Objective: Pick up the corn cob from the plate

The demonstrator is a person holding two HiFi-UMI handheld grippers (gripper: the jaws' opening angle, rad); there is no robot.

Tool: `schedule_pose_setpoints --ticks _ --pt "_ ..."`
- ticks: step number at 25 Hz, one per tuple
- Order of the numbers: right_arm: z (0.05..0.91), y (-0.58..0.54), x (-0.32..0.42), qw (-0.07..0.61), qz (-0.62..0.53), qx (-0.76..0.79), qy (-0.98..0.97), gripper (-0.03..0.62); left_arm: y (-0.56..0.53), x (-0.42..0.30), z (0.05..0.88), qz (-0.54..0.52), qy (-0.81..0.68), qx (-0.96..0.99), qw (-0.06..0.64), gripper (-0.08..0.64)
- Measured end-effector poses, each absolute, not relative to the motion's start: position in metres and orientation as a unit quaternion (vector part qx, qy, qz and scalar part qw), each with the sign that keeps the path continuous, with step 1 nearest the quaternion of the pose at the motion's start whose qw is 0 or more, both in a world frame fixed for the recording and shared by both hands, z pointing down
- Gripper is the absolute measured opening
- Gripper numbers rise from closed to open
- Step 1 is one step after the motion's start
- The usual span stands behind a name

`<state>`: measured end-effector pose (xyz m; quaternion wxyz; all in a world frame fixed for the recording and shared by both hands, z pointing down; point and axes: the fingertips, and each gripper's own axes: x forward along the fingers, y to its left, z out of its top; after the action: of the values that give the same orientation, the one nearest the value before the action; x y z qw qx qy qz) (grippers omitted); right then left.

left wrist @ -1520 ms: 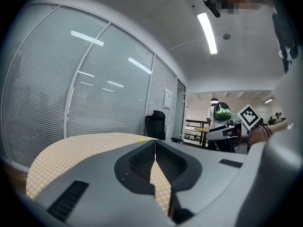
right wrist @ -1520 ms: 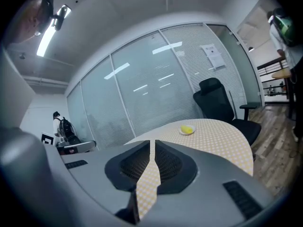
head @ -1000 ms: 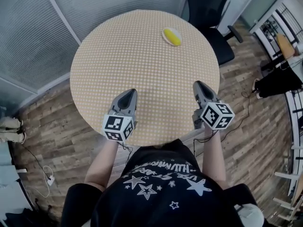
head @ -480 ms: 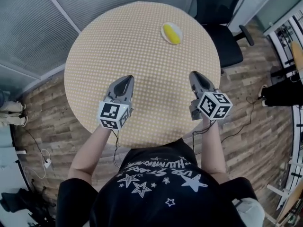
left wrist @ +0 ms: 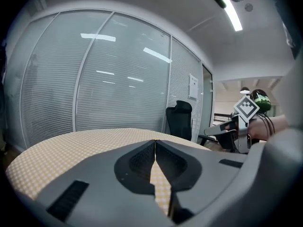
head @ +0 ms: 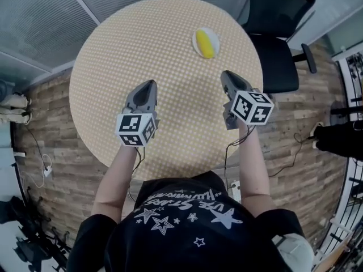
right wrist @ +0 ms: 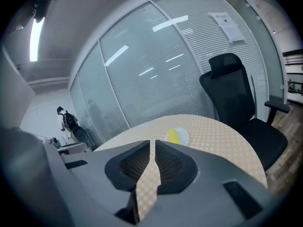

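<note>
A yellow corn cob lies on a small white plate at the far right of the round checkered table. In the right gripper view the corn cob and plate sit just ahead and slightly right of the jaws. My right gripper hovers over the table a short way in front of the plate, shut and empty, its tips meeting. My left gripper is further left over the table's middle, also shut with nothing in it.
A black office chair stands behind the table at the right, close to the plate. Glass walls with blinds curve round the far side. Wooden floor with cables surrounds the table. The person's forearms reach in from below.
Both grippers have moved forward over the table toward the plate, the right one more. Both stay shut and empty.
</note>
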<state>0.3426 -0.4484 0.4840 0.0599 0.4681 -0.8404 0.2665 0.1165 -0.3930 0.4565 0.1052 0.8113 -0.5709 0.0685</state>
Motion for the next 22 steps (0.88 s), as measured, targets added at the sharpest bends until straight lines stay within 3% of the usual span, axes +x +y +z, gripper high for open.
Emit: schedule_pose_setpoints --ticks 8,12,15,22 --pt "0.520 -0.537 0.330 0.133 0.304 0.458 -0.825 0.054 -0.426 0.118 0.468 0.088 -0.591 0.795 0.107 0.009" --pt "0.536 -0.579 0.312 0.168 0.320 0.433 -0.826 0.172 -0.450 0.119 0.472 0.102 -0.584 0.799 0.098 0.009" --pt "0.550 -0.604 0.298 0.197 0.326 0.424 -0.822 0.224 -0.465 0.116 0.475 0.106 -0.585 0.798 0.098 0.009" --pt "0.583 -0.641 0.277 0.255 0.344 0.413 -0.804 0.256 -0.491 0.114 0.486 0.107 -0.585 0.796 0.110 0.009"
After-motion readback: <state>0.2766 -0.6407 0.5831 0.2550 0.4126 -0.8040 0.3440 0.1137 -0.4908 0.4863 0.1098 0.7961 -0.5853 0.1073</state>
